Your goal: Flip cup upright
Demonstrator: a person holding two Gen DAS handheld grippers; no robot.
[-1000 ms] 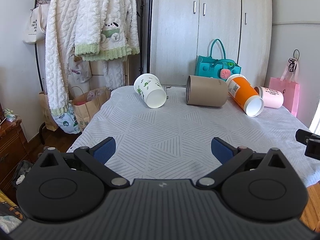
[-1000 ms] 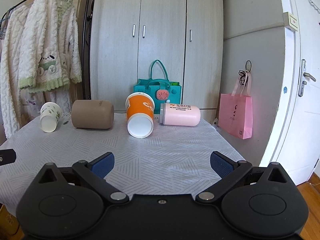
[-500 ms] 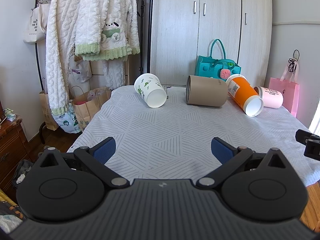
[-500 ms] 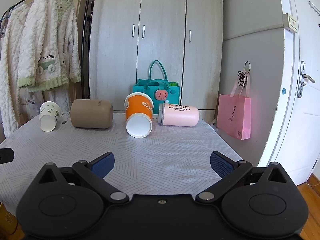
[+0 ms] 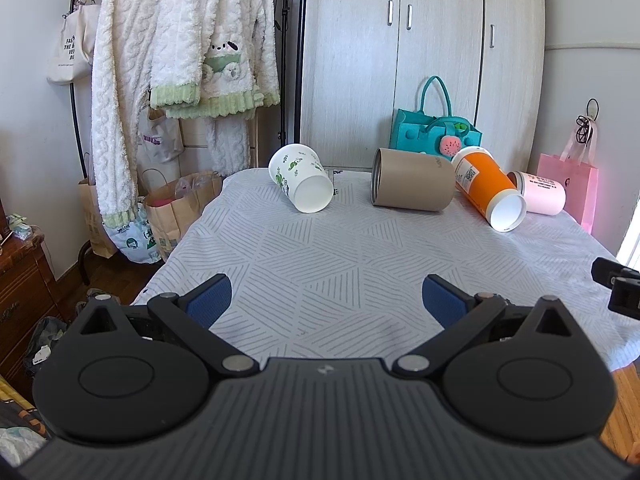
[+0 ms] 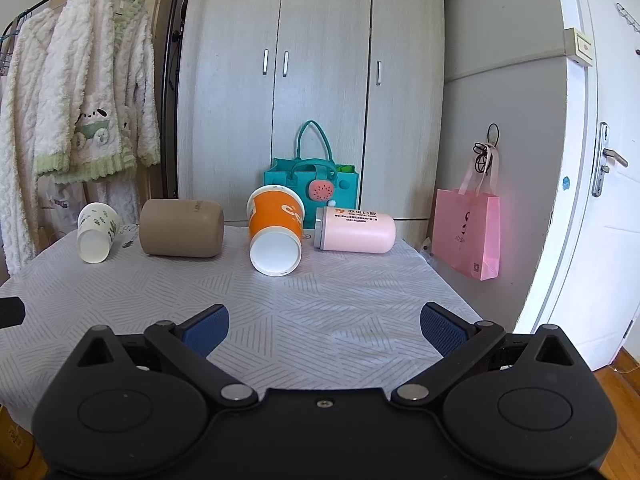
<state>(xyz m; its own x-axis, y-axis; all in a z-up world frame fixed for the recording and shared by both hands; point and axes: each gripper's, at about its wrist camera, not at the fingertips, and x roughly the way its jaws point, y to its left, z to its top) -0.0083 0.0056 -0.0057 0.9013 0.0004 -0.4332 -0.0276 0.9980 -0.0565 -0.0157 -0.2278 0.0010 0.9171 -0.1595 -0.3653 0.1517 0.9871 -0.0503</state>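
Observation:
Several cups lie on their sides along the far edge of the table: a white cup with green leaves (image 5: 301, 182) (image 6: 96, 232), a tan cup (image 5: 412, 179) (image 6: 182, 228), an orange cup (image 5: 489, 194) (image 6: 275, 236) and a pink cup (image 5: 540, 193) (image 6: 354, 230). My left gripper (image 5: 326, 300) is open and empty over the near left of the table. My right gripper (image 6: 324, 328) is open and empty over the near right, well short of the cups. Part of the right gripper (image 5: 618, 290) shows at the left wrist view's right edge.
The table (image 5: 360, 256) has a white cloth with grey stripes. A teal bag (image 6: 316, 184) stands behind the cups. A pink bag (image 6: 468, 232) hangs on the right wall. Robes (image 5: 180, 60) on a rack and paper bags (image 5: 172, 216) stand left. A door (image 6: 600, 160) is on the right.
The right gripper has moved slightly forward and right toward the cups. The left gripper has barely moved.

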